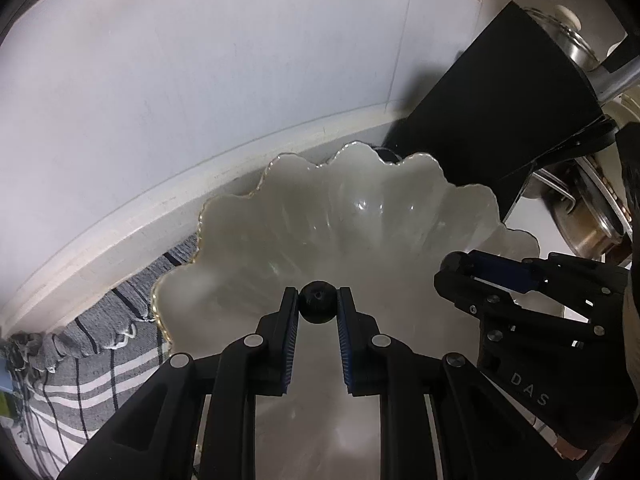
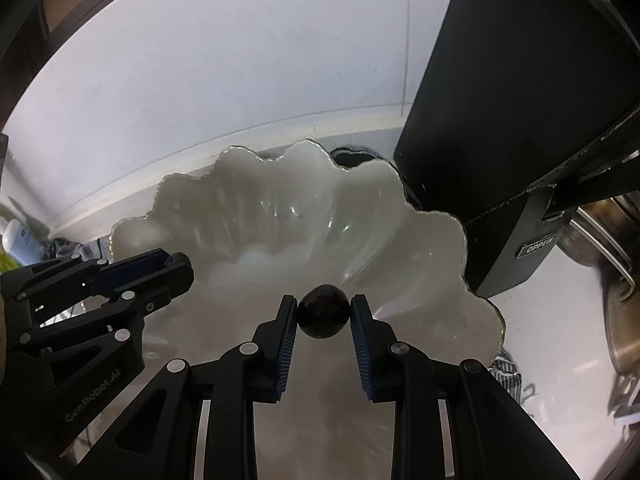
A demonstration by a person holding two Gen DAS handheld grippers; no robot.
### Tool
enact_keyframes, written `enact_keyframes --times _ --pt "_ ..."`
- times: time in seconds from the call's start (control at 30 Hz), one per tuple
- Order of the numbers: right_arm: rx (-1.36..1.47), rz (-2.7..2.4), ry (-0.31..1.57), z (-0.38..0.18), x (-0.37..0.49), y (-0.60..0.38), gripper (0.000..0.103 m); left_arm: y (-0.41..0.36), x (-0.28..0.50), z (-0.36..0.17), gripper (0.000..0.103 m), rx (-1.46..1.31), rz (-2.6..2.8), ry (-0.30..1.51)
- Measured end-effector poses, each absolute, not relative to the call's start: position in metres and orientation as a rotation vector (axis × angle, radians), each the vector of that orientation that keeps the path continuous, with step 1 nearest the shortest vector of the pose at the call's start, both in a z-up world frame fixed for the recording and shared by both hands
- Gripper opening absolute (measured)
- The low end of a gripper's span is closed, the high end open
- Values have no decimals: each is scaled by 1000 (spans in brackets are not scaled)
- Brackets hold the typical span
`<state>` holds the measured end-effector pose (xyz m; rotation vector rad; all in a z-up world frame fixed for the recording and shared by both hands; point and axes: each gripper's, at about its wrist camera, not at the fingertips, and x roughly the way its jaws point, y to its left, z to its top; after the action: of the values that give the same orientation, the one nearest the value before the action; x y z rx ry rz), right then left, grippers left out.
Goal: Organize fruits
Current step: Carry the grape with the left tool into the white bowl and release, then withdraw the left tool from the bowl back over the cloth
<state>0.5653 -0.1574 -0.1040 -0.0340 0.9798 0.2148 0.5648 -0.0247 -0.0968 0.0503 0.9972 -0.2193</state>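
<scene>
We hold a grape in each gripper: left gripper point(image 1: 318, 307) pinches a grape point(image 1: 317, 307), right gripper point(image 2: 324, 316) another grape point(image 2: 323, 317), both directly above the bowl point(image 1: 248, 240), side by side.

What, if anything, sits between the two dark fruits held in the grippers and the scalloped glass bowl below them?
Nothing visible. The left gripper holds a small dark round fruit and the right gripper a larger dark oval fruit, both over the frosted scalloped glass bowl, whose visible interior shows nothing lying in it.
</scene>
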Motion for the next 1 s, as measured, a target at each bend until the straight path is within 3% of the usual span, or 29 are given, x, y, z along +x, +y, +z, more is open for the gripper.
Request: enact_keyframes --times 0.07,0.13,0.27,0.33,0.57,1.0 --pt "-32 211 990 -105 565 -159 36 -25 566 -98 27 57 -212 1004" --pt "-33 199 989 -104 564 -160 40 -23 563 -97 47 55 -206 995" --pt "-43 177 973 -98 559 -162 42 -20 557 -90 49 67 -180 985" --pt "-36 176 965 -94 555 -165 42 -17 553 -86 58 58 -178 981" --pt "-60 161 889 -66 523 -165 54 -10 529 -62 63 61 -175 924" --pt "-29 189 754 -19 459 -162 63 3 464 -9 74 13 -167 801"
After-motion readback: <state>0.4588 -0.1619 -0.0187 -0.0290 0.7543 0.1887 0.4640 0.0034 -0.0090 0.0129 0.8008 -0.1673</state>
